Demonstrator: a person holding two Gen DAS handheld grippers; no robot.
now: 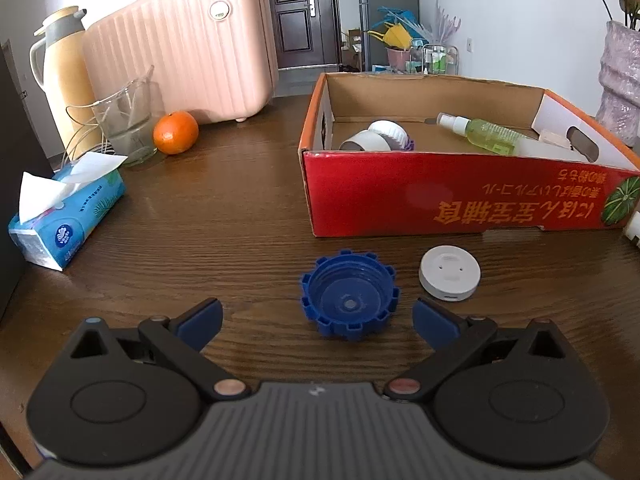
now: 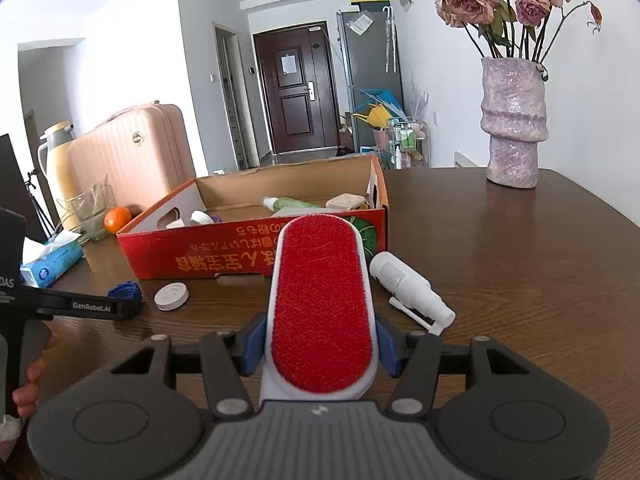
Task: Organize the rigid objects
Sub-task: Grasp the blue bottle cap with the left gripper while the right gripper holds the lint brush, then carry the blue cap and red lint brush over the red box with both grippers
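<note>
While a brown wooden table fills both views, the largest thing on it is a red cardboard box, in the centre right of the left wrist view, already holding bottles and caps. Across the centre of the right wrist view, the right gripper is clamped on a red-faced lint brush, aimed toward the box; lifting it clear of the near wall before releasing would likely serve best. Low in the left wrist view, the left gripper is spread wide around a blue ridged cap, not touching. Centring on it before closing seems wise. Just beside lies a white round disc.
</note>
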